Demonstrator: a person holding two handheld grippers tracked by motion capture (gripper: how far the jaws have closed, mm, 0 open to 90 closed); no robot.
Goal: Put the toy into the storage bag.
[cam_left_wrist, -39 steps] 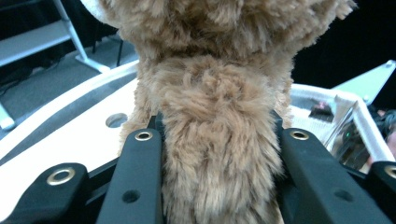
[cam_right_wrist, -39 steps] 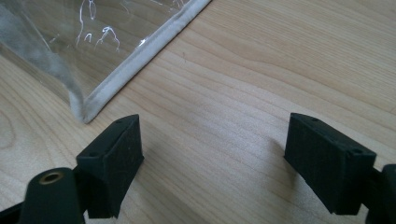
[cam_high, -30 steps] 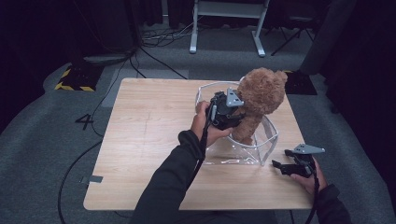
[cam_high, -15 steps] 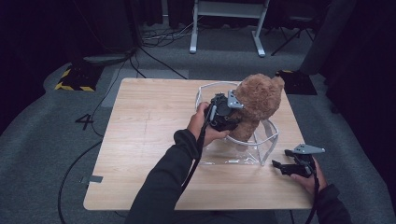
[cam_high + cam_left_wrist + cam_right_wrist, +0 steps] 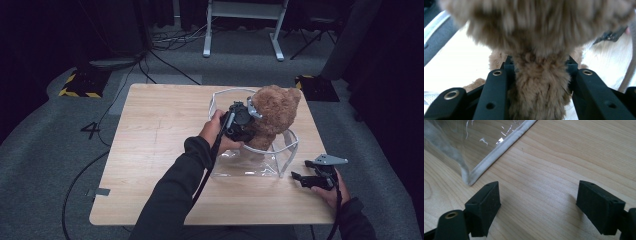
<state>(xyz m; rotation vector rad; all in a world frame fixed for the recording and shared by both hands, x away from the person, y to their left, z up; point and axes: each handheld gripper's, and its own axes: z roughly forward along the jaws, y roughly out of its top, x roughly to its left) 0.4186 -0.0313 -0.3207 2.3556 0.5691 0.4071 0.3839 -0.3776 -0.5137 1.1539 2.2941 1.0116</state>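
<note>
Readable marks: one | a dark figure "4" (image 5: 92,130) stands on the grey carpet floor (image 5: 45,165), just left of the light wooden bench (image 5: 160,130) | yellow-and-black hazard stripes (image 5: 79,93) edge a dark floor plate farther back, no wording on them

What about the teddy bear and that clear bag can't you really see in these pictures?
- Teddy bear: its face is turned away in the high view; the left gripper view is blurred fur.
- Bear's lower body: hidden behind the left gripper and the hand.
- Whether the bear's feet touch the clear bag's bottom: unclear through glare.
- Right gripper: open above bare table; the bag is cut off at that view's edge.
</note>
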